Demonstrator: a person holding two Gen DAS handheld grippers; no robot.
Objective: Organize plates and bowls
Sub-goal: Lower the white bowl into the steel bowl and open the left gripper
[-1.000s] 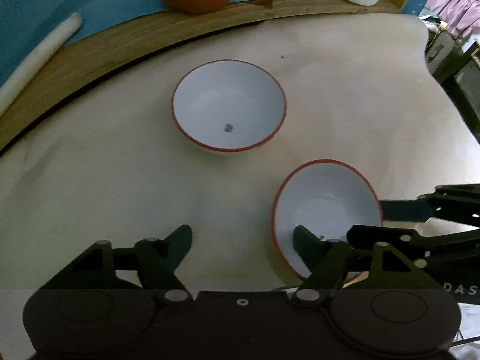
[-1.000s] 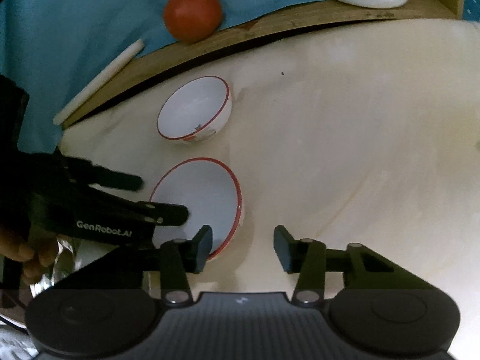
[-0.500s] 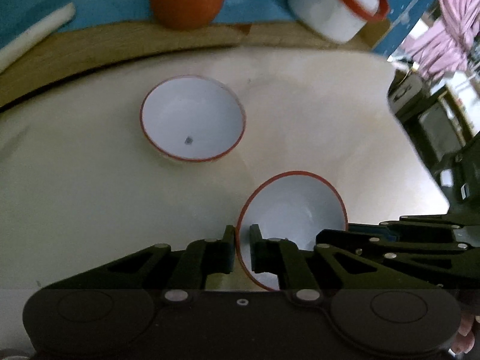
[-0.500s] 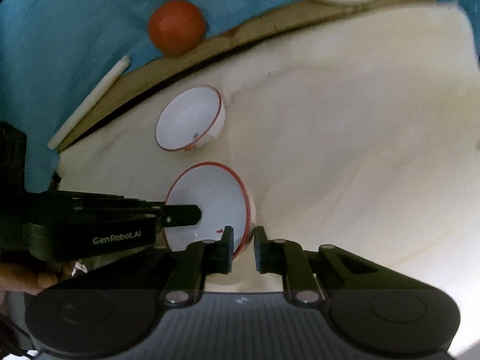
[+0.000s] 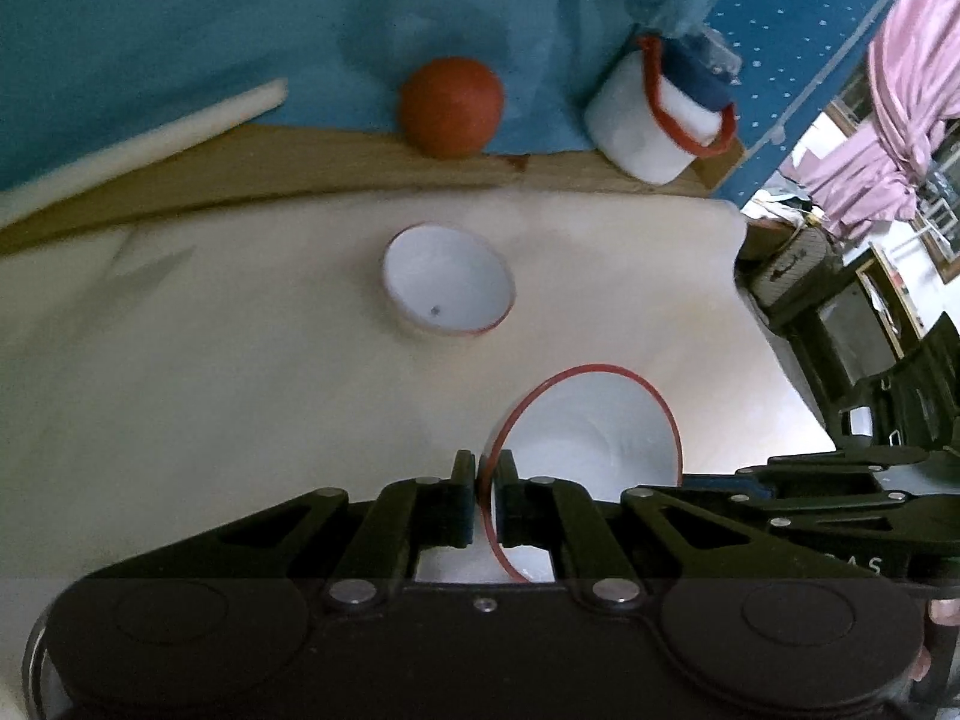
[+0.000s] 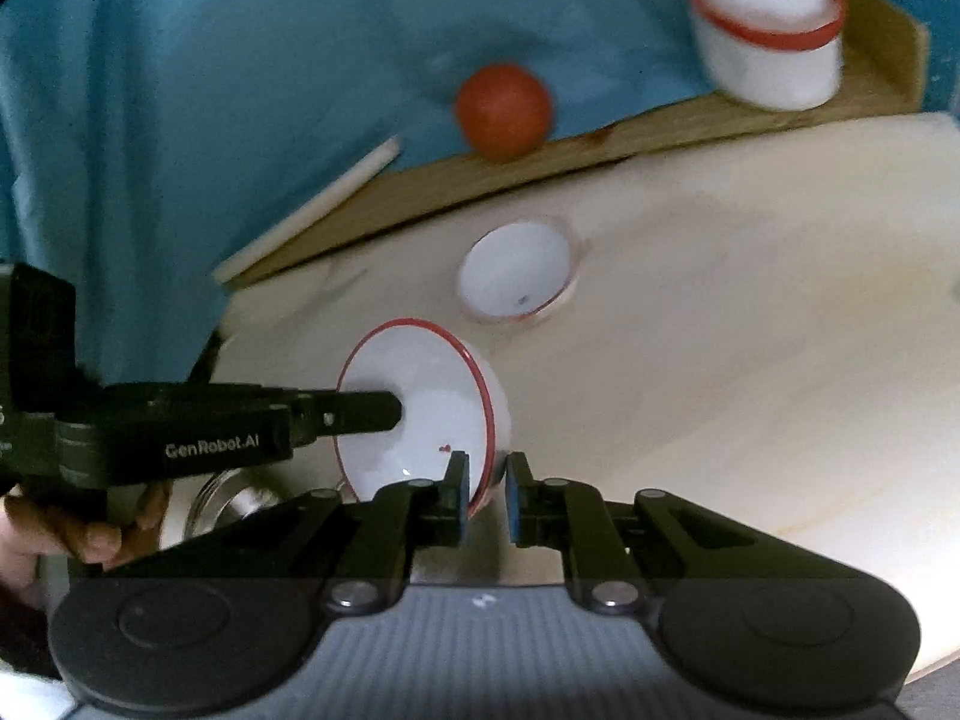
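Observation:
A white bowl with a red rim hangs tilted above the cream table, held from both sides. My left gripper is shut on its left rim. My right gripper is shut on its right rim. In the right wrist view the same held bowl shows with the left gripper reaching in from the left, one finger inside the bowl. A second, matching bowl stands upright on the table beyond it, apart from both grippers.
An orange ball and a white pot with a red rim sit on a wooden board at the back, on blue cloth. A white stick lies at the left. A metal dish is low left. The table's edge drops off right.
Both grippers closed on the near bowl's rim, one each side, and lifted it off the table. The far bowl stayed put and now looks smaller and farther away.

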